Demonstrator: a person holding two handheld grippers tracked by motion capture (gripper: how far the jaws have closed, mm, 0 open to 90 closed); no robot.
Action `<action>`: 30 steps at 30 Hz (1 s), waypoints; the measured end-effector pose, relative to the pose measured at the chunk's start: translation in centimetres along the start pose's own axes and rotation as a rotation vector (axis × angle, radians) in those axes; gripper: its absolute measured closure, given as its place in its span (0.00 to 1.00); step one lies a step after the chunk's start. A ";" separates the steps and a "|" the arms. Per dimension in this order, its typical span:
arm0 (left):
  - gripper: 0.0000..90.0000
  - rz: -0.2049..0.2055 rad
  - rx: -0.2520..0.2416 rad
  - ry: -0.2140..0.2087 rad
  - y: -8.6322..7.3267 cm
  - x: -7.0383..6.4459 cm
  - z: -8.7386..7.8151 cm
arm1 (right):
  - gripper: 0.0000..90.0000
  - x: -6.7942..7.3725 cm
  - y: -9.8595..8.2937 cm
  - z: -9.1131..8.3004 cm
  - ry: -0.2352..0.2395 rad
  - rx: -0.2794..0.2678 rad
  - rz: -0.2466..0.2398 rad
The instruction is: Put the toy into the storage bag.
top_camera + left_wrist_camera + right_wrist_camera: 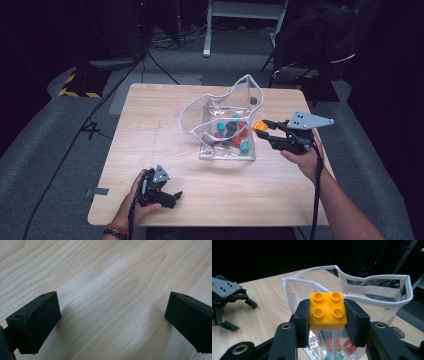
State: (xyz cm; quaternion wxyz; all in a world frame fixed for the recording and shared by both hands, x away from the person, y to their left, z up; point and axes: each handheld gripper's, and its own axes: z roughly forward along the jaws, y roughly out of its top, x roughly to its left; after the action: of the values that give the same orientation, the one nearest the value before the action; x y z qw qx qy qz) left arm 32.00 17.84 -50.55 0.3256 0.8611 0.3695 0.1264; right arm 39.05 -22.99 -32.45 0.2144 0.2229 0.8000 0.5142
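An orange four-stud brick (327,311) is held between the jaws of my right gripper (327,317), which is shut on it. In the high view that gripper (265,129) hangs just right of the clear plastic bag (227,122), with the orange brick (259,125) at the bag's right edge. The bag (372,290) stands open, white-rimmed, with several red and teal bricks (232,132) inside. My left gripper (172,197) rests low over the table near the front left, open, with bare wood between its pads (37,322).
The light wooden table (150,125) ends close in front of my left hand. In the right gripper view the left gripper (227,302) sits far off at the left. Black cables, a chair and a stand crowd the dark floor behind the table.
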 end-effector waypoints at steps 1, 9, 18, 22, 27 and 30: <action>0.00 0.001 0.000 0.000 0.0 0.0 0.0 | 0.66 0.0 0.1 0.0 -0.003 -0.001 -0.001; 0.00 0.000 0.000 -0.001 0.0 0.0 0.0 | 0.66 -0.3 1.7 0.2 -0.025 -0.021 -0.008; 0.00 0.000 0.000 0.000 0.0 0.0 0.0 | 0.66 -0.8 3.4 1.8 -0.053 -0.015 -0.013; 0.00 0.000 0.000 -0.001 0.0 0.0 0.0 | 0.66 -1.3 3.8 2.8 -0.075 -0.003 -0.004; 0.00 0.000 0.000 0.000 0.0 0.0 0.0 | 0.66 -2.0 3.9 4.1 -0.096 0.013 0.010; 0.00 0.000 0.000 0.000 0.0 0.0 0.0 | 0.66 -2.4 3.9 4.8 -0.100 0.024 0.023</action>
State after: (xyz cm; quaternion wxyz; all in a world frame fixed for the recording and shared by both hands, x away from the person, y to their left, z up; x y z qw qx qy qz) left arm 32.01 17.85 -50.55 0.3256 0.8612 0.3693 0.1262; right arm 44.27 -19.47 -30.42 0.2456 0.2603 0.7916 0.4953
